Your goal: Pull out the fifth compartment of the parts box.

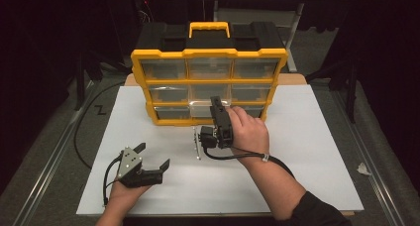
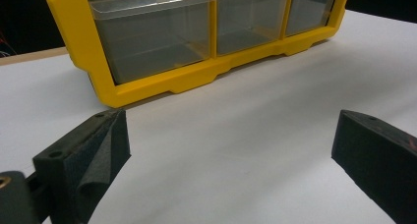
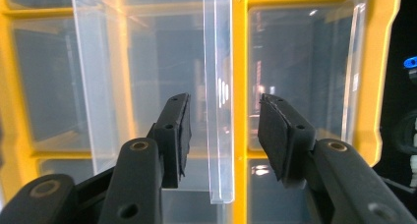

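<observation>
Drawer [image 3: 147, 86] lip is sitting between my right gripper's [image 3: 223, 135] parted jaws; I'm needing to pinch it, left gripper [image 1: 153, 155] idling open.

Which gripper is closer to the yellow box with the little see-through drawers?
Right. The right gripper is at a bottom-row drawer of the yellow box; the left gripper rests back on the table.

The hand [image 1: 250, 132] hides the tongs' tips and part of the bottom-row drawer [image 1: 205, 110]
</observation>
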`<action>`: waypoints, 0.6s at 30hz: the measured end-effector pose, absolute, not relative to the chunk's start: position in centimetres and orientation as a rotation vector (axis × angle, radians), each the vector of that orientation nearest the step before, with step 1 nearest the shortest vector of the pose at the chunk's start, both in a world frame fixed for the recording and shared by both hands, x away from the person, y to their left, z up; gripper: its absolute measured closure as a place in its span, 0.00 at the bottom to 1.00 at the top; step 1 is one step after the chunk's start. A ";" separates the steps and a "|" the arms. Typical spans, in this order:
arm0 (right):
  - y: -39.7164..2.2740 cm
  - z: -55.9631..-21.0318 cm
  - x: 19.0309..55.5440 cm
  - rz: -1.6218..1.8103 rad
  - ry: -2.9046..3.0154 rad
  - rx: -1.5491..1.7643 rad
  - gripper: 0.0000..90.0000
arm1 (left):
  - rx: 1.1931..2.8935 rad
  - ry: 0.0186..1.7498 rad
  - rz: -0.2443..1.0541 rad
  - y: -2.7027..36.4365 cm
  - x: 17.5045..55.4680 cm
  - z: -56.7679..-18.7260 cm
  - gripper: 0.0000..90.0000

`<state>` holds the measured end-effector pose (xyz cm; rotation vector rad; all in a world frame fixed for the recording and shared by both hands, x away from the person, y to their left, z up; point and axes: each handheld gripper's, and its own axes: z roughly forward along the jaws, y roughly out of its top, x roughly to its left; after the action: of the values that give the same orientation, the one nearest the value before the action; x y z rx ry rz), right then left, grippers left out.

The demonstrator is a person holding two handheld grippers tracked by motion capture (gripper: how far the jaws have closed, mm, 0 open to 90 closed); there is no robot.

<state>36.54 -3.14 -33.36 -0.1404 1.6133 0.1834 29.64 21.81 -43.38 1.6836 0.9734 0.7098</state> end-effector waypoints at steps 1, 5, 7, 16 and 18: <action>-3.1 -33.4 36.5 0.183 1.613 -0.140 0.63 | 1.684 0.973 0.711 21.8 29.6 -43.4 0.02; -3.7 -33.2 36.8 0.174 1.639 -0.116 0.64 | 1.686 0.972 0.711 21.9 29.6 -43.4 0.02; -4.1 -33.2 37.0 0.158 1.653 -0.115 0.66 | 1.682 0.971 0.711 21.8 29.6 -43.4 0.02; -4.5 -33.1 37.1 0.152 1.658 -0.105 0.81 | 1.682 0.973 0.712 21.8 29.6 -43.4 0.02; -4.5 -33.1 37.0 0.161 1.647 -0.093 0.86 | 1.682 0.973 0.712 21.8 29.6 -43.4 0.02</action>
<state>37.00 -4.52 -33.10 -0.0933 1.6472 0.1611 29.63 21.81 -43.38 1.6821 0.9729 0.7118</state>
